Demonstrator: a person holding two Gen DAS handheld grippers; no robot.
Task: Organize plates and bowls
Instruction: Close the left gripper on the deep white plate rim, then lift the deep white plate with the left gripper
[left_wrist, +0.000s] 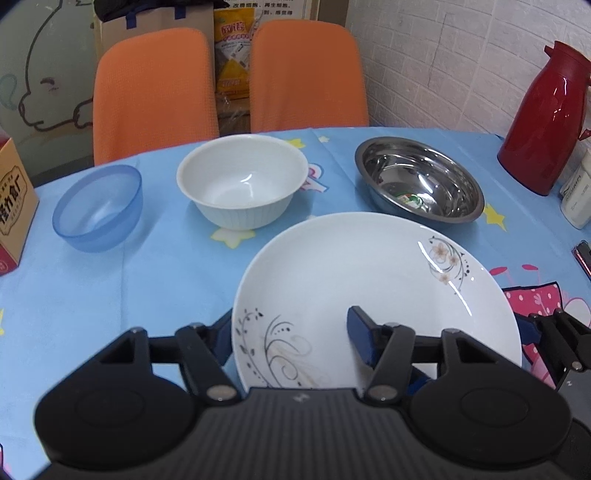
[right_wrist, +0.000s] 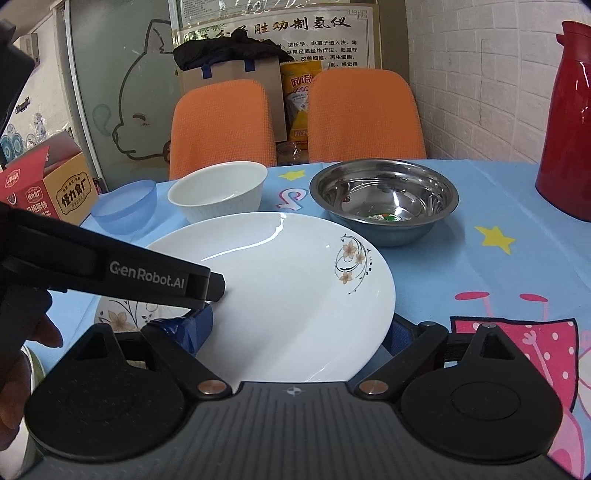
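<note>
A white plate with flower prints (left_wrist: 362, 288) is held over the blue tablecloth. My left gripper (left_wrist: 291, 343) is shut on the plate's near left rim, one pad above the plate and one below. My right gripper (right_wrist: 299, 332) is shut on the plate (right_wrist: 288, 295) at its near right rim in the same way. Behind the plate stand a blue plastic bowl (left_wrist: 98, 208), a white ceramic bowl (left_wrist: 242, 181) and a steel bowl (left_wrist: 419, 179). The same bowls show in the right wrist view: the blue bowl (right_wrist: 125, 206), the white bowl (right_wrist: 218, 195), the steel bowl (right_wrist: 384, 195).
A red thermos jug (left_wrist: 543, 118) stands at the right by the brick wall, with a white container (left_wrist: 578, 195) beside it. A cardboard box (left_wrist: 11, 199) sits at the left edge. Two orange chairs (left_wrist: 155, 92) stand behind the table (left_wrist: 166, 280).
</note>
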